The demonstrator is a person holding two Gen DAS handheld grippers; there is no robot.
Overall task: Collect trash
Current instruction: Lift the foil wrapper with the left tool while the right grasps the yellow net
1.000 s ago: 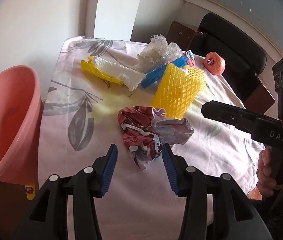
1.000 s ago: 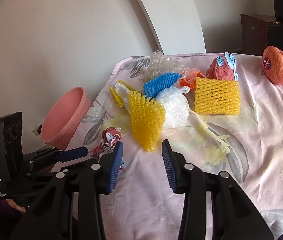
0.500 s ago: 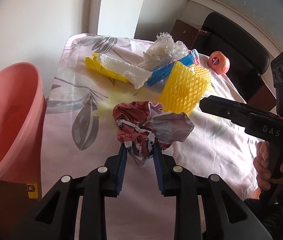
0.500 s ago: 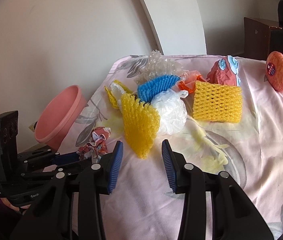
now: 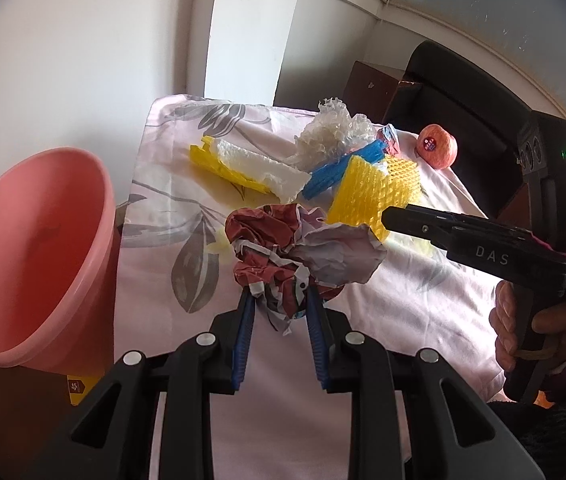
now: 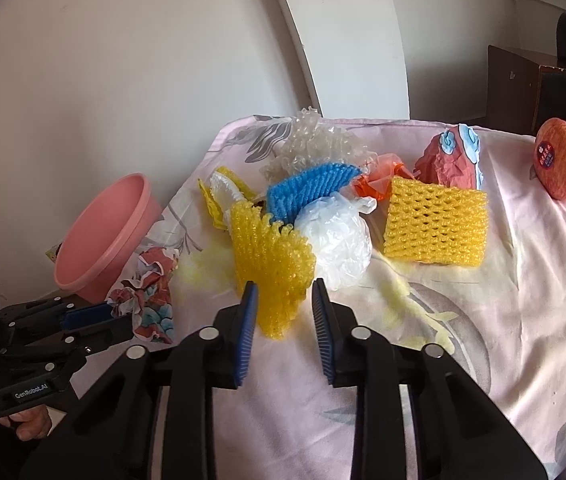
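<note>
I see an apple [image 6: 562,159] with a sticker resting at the far right edge of the floral pink tablecloth [image 6: 523,280]. Beyond that edge stand a black chair [image 5: 463,92] and a brown wooden cabinet [image 6: 515,88].

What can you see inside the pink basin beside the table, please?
The pink basin shows only bare pink inner wall in the left wrist view; no trash is visible in it. Its bottom is out of sight, hidden by the near rim, so something could lie there unseen.
</note>
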